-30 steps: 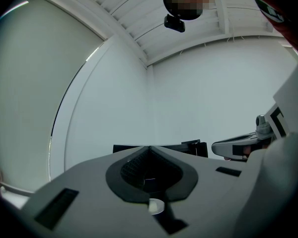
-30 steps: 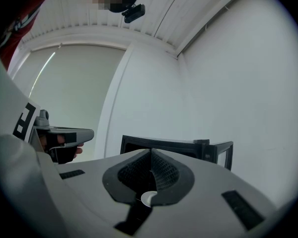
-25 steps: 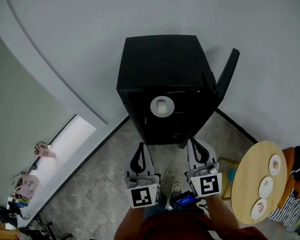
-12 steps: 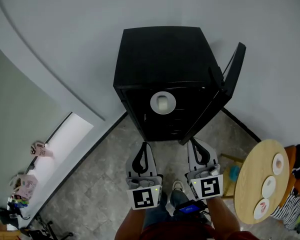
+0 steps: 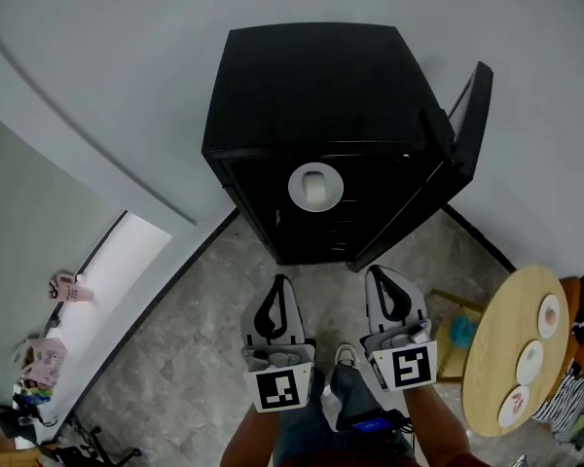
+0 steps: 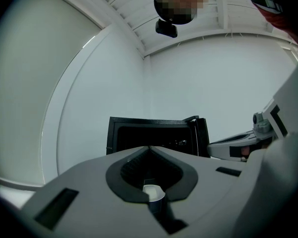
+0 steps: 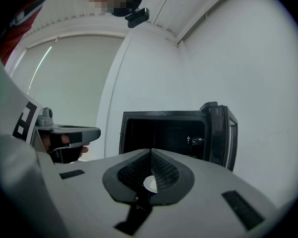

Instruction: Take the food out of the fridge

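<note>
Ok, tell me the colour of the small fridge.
Black all over; the boxy fridge shows best in the head view.

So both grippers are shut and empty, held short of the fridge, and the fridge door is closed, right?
No: the door is open, swung out to the right, as the head view shows. The rest holds: left gripper and right gripper are shut and empty, short of the fridge.

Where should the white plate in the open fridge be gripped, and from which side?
Probably its near rim, coming in level from the front. The white plate lies flat inside the fridge, enclosed on the other sides, and the door is swung aside to the right, leaving only the front open.
</note>
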A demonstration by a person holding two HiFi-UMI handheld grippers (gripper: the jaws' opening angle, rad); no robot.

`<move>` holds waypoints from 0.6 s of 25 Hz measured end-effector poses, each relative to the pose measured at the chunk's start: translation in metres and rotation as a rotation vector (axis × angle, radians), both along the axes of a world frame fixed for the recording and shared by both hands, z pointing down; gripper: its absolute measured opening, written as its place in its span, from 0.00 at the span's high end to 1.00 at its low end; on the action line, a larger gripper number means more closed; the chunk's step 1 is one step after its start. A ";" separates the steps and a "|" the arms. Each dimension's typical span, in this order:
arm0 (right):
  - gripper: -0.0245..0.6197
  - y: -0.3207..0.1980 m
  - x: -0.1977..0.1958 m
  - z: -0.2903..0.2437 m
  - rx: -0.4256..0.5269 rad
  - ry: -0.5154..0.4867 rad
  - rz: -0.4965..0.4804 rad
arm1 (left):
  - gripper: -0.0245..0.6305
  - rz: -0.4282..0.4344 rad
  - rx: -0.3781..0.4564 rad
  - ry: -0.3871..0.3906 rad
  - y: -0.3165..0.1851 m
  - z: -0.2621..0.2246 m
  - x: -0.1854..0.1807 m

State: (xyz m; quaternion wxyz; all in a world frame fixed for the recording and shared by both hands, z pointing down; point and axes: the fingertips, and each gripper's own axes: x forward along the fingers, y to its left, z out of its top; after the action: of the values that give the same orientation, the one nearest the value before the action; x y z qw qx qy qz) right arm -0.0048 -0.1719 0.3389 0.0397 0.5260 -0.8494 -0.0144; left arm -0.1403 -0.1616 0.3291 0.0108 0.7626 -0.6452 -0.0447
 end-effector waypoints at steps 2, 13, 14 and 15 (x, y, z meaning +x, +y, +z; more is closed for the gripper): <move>0.93 -0.002 0.003 0.009 -0.001 0.012 -0.005 | 0.94 -0.002 0.003 -0.006 -0.004 0.007 0.001; 0.93 -0.014 -0.001 0.051 -0.023 0.022 -0.033 | 0.94 -0.013 -0.016 -0.008 -0.015 0.049 0.009; 0.93 -0.015 -0.001 0.055 -0.022 0.018 -0.035 | 0.94 -0.014 -0.017 -0.010 -0.016 0.053 0.010; 0.93 -0.016 -0.002 0.058 -0.019 0.011 -0.038 | 0.94 -0.015 -0.018 -0.012 -0.017 0.057 0.010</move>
State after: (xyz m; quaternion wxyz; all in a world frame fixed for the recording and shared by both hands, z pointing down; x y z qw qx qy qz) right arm -0.0064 -0.1876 0.3967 0.0492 0.5094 -0.8591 -0.0098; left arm -0.1301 -0.1788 0.3861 0.0135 0.7578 -0.6514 -0.0346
